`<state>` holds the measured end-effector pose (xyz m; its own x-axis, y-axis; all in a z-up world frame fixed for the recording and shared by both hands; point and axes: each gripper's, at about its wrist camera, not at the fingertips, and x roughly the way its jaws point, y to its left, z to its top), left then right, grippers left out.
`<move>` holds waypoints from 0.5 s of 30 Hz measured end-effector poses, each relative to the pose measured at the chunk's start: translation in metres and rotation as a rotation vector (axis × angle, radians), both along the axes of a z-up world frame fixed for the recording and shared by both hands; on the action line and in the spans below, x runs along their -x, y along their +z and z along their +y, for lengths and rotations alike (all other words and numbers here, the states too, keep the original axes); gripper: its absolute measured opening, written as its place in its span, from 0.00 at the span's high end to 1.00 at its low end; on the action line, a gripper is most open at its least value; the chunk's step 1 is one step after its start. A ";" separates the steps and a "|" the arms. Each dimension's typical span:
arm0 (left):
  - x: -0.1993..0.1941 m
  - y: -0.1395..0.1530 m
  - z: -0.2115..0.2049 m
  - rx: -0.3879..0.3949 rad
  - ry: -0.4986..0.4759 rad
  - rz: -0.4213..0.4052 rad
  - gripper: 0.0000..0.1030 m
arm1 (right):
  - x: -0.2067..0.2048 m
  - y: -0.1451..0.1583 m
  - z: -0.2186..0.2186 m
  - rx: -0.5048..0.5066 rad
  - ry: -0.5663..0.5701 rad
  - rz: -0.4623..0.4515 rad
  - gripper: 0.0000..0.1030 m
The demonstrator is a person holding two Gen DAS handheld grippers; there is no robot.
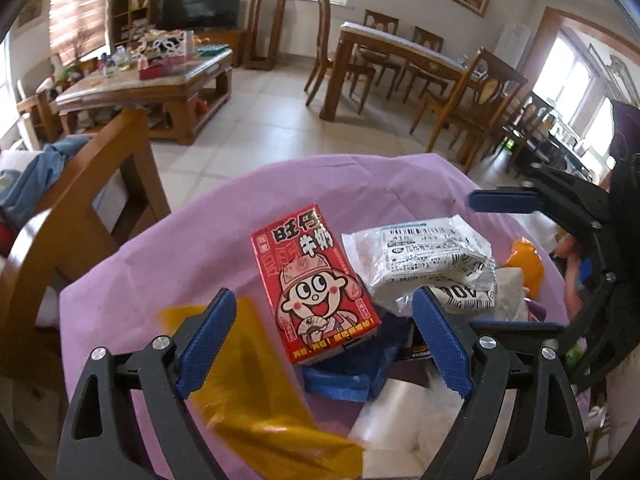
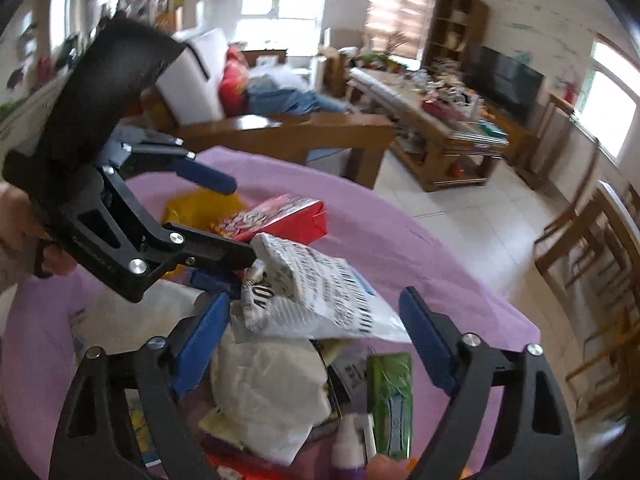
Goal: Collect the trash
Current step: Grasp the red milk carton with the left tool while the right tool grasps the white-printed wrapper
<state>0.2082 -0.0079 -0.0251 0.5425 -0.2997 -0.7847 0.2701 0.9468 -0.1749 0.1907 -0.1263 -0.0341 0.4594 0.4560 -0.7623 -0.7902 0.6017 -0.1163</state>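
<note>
Your left gripper (image 1: pixel 324 336) jaws stood open, red milk carton (image 1: pixel 316 280) between, ungripped. Right gripper (image 2: pixel 316 340) open around white printed bag (image 2: pixel 320 296). Trash heaped near on purple cloth (image 1: pixel 192 240). Step: reaching. Next: close squarely, lift.

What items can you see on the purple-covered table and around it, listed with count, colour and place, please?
milk carton: one, red, centre of the pile.
courier bag: one, white-grey, crumpled, right of the carton.
yellow wrapper: one, flat, left of the carton.
green packet: one, near edge of the pile.
tablecloth: one, purple, under everything.
coffee table: one, wooden, cluttered, behind.
dining table: one, wooden, with chairs.
left gripper: blue pads, open above the carton.
right gripper: blue pads, open around the courier bag.
</note>
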 end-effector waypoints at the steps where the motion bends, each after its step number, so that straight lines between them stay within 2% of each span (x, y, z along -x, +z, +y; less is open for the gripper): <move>1: -0.002 -0.001 -0.001 -0.003 -0.002 0.004 0.14 | -0.001 -0.005 -0.005 0.009 0.009 0.007 0.32; 2: -0.003 -0.001 -0.003 -0.010 -0.006 0.009 0.14 | -0.003 -0.009 0.001 0.024 0.019 0.011 0.38; 4: -0.007 -0.003 -0.005 -0.023 -0.008 0.021 0.16 | -0.001 -0.012 -0.001 0.040 -0.005 -0.018 0.57; 7: -0.008 -0.007 0.003 -0.003 -0.018 0.050 0.20 | -0.001 -0.011 -0.021 -0.025 -0.064 -0.002 0.64; 13: -0.027 -0.011 -0.001 0.001 -0.005 0.117 0.33 | 0.002 0.005 -0.067 -0.276 -0.156 0.093 0.66; 14: -0.031 -0.014 -0.003 -0.008 0.000 0.136 0.38 | 0.003 0.007 -0.072 -0.306 -0.167 0.109 0.66; 15: -0.036 -0.017 -0.002 0.000 0.002 0.159 0.39 | 0.004 0.008 -0.076 -0.332 -0.179 0.123 0.66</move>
